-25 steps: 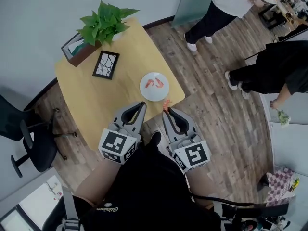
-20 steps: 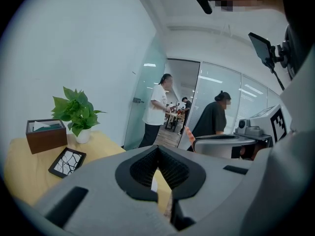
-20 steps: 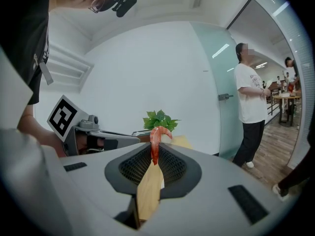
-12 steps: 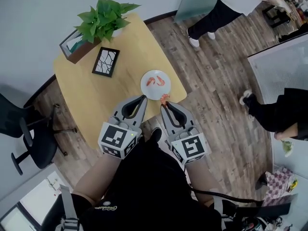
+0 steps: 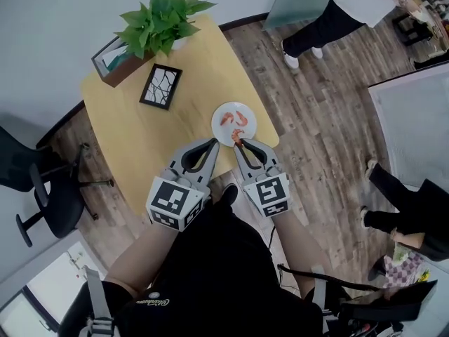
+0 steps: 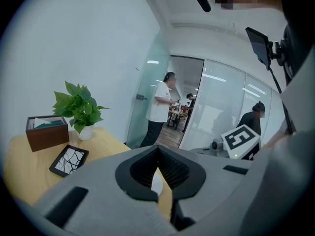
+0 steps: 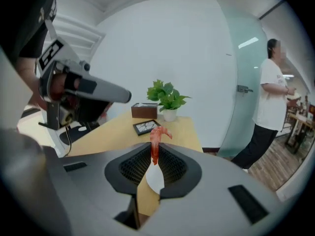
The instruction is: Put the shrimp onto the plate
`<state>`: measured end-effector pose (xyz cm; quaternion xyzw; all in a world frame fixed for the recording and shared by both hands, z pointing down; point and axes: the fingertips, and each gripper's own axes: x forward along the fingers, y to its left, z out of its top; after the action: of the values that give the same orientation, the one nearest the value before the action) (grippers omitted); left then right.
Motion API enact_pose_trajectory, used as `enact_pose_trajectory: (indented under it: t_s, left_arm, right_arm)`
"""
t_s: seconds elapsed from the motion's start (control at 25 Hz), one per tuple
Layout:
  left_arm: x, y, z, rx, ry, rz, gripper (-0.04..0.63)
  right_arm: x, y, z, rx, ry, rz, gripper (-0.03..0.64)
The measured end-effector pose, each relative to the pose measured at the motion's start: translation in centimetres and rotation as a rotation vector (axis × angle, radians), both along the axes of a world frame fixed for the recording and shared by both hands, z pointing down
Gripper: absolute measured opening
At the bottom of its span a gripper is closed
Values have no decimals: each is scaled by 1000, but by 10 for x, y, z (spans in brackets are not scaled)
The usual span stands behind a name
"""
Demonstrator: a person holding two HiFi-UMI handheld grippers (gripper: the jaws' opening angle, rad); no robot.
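Observation:
A white plate (image 5: pixel 234 123) sits near the wooden table's (image 5: pixel 133 135) right corner with two orange shrimp (image 5: pixel 236 118) on it. My right gripper (image 5: pixel 237 144) is shut on a third shrimp (image 7: pixel 156 140), which sticks up red from between the jaws, at the plate's near rim. A sliver of the plate (image 7: pixel 154 177) shows below the jaws in the right gripper view. My left gripper (image 5: pixel 213 143) hovers just left of the plate, shut with nothing held; the plate (image 6: pixel 155 185) peeks through its jaws.
A potted plant (image 5: pixel 160 21), a brown tissue box (image 5: pixel 119 60) and a black-framed picture (image 5: pixel 160 86) stand at the table's far side. A dark office chair (image 5: pixel 28 188) is at the left. People (image 5: pixel 344 16) stand on the wood floor at the right.
Both grippers moved forward toward the plate; the right one carried the shrimp from off the table's edge to the plate's near rim. The people at the right shifted.

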<state>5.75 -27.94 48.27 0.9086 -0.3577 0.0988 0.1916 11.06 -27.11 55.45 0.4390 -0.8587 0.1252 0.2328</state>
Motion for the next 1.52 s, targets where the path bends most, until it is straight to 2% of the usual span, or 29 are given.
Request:
enact_pose_trajectory:
  t_s: [0.2, 0.36, 0.76, 0.92, 1.36, 1.52]
  left_arm:
    - [-3, -4, 2, -4, -4, -5, 1]
    - [-3, -4, 6, -15, -3, 1, 1]
    - [-5, -3, 11, -31, 3, 8, 0]
    - [-8, -2, 10, -25, 4, 8, 1]
    - [-9, 6, 11, -23, 16, 7, 0]
    - [-15, 7, 11, -21, 14, -3, 0]
  right_arm:
    - [-1, -9, 50, -58, 160, -98, 46]
    - [-5, -13, 81, -120, 243, -167, 46]
    - [-7, -20, 131, -192, 488, -364, 46]
    - [-7, -20, 139, -212, 551, -431, 46]
    - [2, -20, 157, -279, 694, -535, 48]
    - [4, -20, 162, -309, 715, -553, 48]
